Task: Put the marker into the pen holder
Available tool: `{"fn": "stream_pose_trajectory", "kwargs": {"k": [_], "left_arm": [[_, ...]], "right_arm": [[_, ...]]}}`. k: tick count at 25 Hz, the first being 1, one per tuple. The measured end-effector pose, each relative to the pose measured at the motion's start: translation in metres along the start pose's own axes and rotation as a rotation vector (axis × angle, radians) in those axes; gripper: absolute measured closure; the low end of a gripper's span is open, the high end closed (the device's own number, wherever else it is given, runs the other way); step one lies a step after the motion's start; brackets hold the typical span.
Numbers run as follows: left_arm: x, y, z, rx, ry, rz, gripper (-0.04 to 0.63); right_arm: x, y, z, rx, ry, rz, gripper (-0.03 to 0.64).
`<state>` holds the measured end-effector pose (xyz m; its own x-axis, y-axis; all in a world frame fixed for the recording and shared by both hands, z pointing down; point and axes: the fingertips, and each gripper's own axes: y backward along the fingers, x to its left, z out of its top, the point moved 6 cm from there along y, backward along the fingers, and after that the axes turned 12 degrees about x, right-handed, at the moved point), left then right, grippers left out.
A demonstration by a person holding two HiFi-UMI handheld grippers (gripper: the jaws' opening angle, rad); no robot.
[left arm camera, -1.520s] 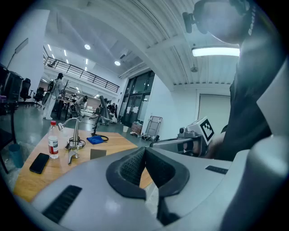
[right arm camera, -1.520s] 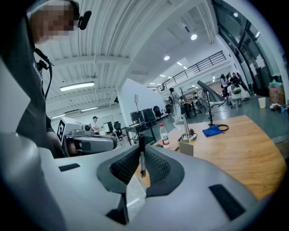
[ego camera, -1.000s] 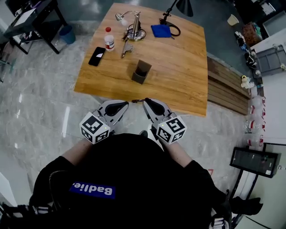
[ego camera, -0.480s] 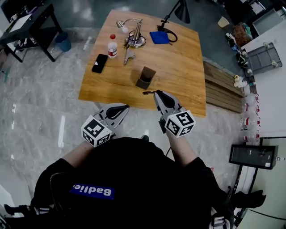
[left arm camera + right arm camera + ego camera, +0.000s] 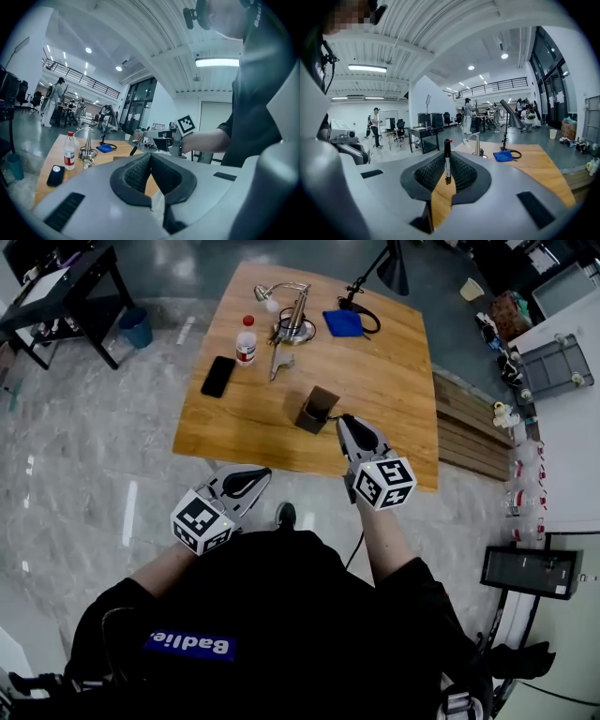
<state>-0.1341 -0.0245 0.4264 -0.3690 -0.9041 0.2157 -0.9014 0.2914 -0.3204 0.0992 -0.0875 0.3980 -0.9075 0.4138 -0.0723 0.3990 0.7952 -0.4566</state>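
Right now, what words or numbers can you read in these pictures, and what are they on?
"Badlie": blue patch on the person's black shirt, upside down in the head view.
Bottle label: too small to read.
Marker print: blurred.
Left gripper and right gripper cubes: square patterns, no letters.

One wooden tabletop (image 5: 394, 390) carries one pen holder (image 5: 317, 410), one white bottle (image 5: 247, 340), one black phone (image 5: 218, 376) and one blue cloth (image 5: 340, 322). Lamps number two: one silver lamp (image 5: 292, 320) and one black lamp (image 5: 394, 273). There is one marker (image 5: 447, 161). Grippers number two, the left gripper (image 5: 265, 472) and the right gripper (image 5: 342, 418), each with two fingers
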Motion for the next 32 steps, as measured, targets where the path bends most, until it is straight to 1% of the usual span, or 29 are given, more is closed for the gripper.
{"fn": "stream_pose_trajectory", "kwargs": {"k": [5,9,13,16,20,26,32], "left_arm": [[0.017,-0.013,0.003,0.004,0.021,0.057,0.584],[0.035,-0.024,0.009,0.024,0.040,0.137,0.584],[0.041,-0.041,0.012,0.051,0.065,0.188,0.584],[0.048,-0.052,0.014,0.074,0.081,0.226,0.584],[0.050,-0.068,0.015,0.105,0.094,0.246,0.584],[0.056,-0.084,0.019,0.110,0.123,0.282,0.584],[0.060,-0.100,0.025,0.109,0.133,0.284,0.584]], "right_arm": [[-0.043,-0.039,-0.016,0.045,-0.007,0.008,0.575],[-0.076,-0.076,-0.039,0.100,-0.023,0.044,0.575],[-0.096,-0.105,-0.062,0.152,-0.021,0.100,0.575],[-0.104,-0.126,-0.077,0.187,0.031,0.126,0.575],[-0.109,-0.148,-0.094,0.233,0.097,0.151,0.575],[-0.109,-0.171,-0.116,0.297,0.131,0.212,0.575],[-0.105,-0.178,-0.129,0.357,0.196,0.256,0.575]]}}
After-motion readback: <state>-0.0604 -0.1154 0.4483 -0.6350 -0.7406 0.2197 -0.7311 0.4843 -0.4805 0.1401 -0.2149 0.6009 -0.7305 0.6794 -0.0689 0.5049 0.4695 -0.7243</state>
